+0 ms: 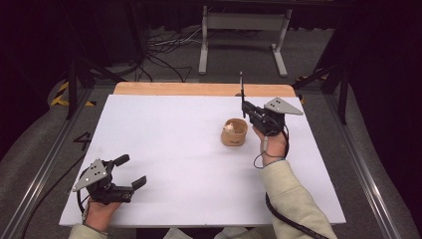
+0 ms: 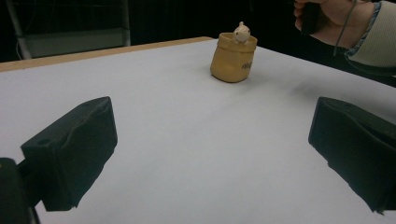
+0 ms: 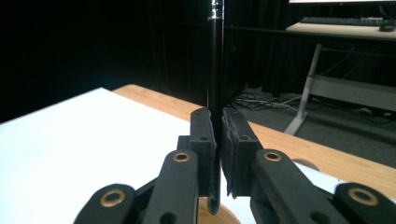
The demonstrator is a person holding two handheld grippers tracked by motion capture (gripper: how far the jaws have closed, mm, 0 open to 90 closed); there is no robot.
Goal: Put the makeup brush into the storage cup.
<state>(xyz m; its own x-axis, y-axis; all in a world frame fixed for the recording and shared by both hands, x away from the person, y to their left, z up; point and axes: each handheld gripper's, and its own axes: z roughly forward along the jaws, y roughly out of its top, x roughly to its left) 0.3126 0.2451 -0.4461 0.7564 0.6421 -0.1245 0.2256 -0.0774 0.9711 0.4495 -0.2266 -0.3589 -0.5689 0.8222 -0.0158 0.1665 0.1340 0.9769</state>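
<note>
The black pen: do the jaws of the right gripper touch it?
Touching. In the right gripper view the black pen stands upright between the two jaws of the right gripper, and both pads press against its sides with no gap.

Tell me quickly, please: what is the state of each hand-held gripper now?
Left hand-held gripper: open, holding nothing.
Right hand-held gripper: closed on a thin black pen, held upright.
</note>
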